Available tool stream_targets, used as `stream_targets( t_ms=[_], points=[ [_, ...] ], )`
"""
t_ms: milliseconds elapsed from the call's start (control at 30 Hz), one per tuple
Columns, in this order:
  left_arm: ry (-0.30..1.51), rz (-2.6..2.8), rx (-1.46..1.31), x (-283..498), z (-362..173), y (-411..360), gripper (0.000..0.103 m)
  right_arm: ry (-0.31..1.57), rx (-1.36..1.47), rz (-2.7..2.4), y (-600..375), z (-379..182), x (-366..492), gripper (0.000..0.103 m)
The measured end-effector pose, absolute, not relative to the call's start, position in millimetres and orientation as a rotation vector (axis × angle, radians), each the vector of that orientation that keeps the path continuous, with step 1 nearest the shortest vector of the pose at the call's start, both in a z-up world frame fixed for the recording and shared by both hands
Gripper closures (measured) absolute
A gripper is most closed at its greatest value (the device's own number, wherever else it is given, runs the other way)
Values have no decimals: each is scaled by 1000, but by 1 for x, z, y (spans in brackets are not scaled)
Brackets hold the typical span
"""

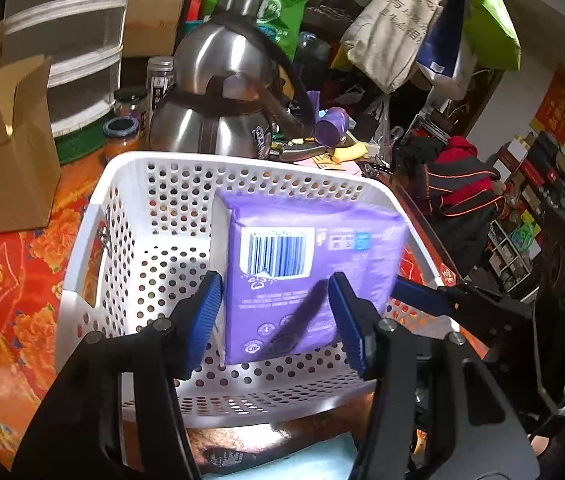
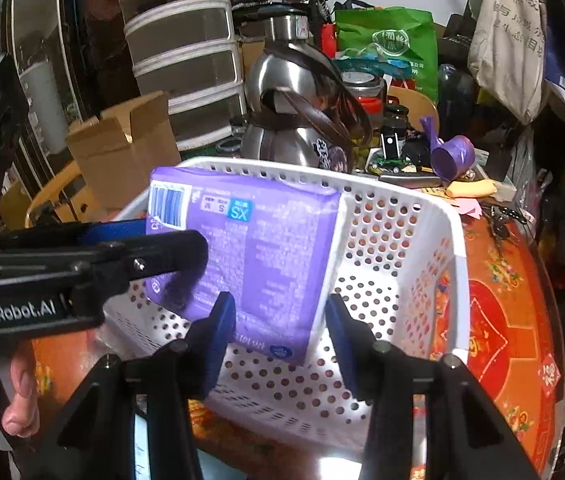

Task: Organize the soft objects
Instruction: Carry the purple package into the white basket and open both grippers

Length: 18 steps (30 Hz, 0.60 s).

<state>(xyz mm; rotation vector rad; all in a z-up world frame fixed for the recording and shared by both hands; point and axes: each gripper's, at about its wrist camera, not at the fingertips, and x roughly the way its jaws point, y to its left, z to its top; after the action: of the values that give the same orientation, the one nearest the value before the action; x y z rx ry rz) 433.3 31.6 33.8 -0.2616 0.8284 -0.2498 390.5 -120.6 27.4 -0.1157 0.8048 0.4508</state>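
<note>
L gripper (image 1: 276, 320): nearest item in left wrist view. Jaws wide open, nothing clamped. L pad sits just beside the pack's left edge, R pad in front of its face. Contact w/ pack can't be told.
R gripper (image 2: 280, 332): near, at basket's near wall. Jaws wide open, empty. Pack's lower corner shows in the gap beyond them, apart from both pads.
Hand: bare fingers (image 2: 22, 396) on L tool handle, near left of right wrist view.
Basket (image 1: 122, 160): white, perforated, on tabletop, tipped toward the cameras. Only the pack shows inside.
Purple pack (image 1: 362, 272): soft wrapped pkg, barcode side facing near. Inside basket, standing on edge, leaning on far wall. Sits toward right in left wrist view and toward left in right wrist view (image 2: 274, 248).
Tabletop (image 1: 22, 280): red/orange floral cover.
Cardboard box (image 1: 2, 148): open flaps, left of basket.
Steel kettle (image 1: 210, 92): just behind basket's far wall.
Purple cup (image 1: 332, 124): on its side, far right of kettle.
Step in hand (est.): pack looks placed and let go, both tools at the release/steady stage.
Next move (est.): back both jaws out w/o snagging the wrapper or tipping the pack. Then find the next soft item, since none is clearly picked out in the clutter.
</note>
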Motion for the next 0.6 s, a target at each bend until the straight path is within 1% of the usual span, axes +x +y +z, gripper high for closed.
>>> stream_targets(
  t_ms=[67, 133, 167, 200, 267, 300, 400, 600],
  points=[
    [826, -222, -245, 430, 32, 33, 49, 816, -137, 434, -120, 23, 392, 56],
    [823, -213, -230, 427, 31, 36, 49, 820, -136, 422, -123, 21, 390, 53],
    [820, -206, -225, 426, 32, 37, 47, 818, -133, 419, -125, 21, 390, 44],
    [816, -203, -221, 425, 33, 37, 45, 819, -124, 415, -128, 22, 389, 38],
    [809, -202, -219, 421, 36, 40, 33, 815, -101, 407, -135, 24, 388, 34],
    [803, -194, -215, 417, 38, 40, 32, 810, -93, 400, -138, 26, 387, 32],
    [791, -184, -216, 409, 44, 44, 28, 794, -74, 386, -146, 34, 383, 32],
    [756, -168, -185, 373, 54, 45, 28, 766, -41, 391, -158, 49, 361, 32]
  ],
)
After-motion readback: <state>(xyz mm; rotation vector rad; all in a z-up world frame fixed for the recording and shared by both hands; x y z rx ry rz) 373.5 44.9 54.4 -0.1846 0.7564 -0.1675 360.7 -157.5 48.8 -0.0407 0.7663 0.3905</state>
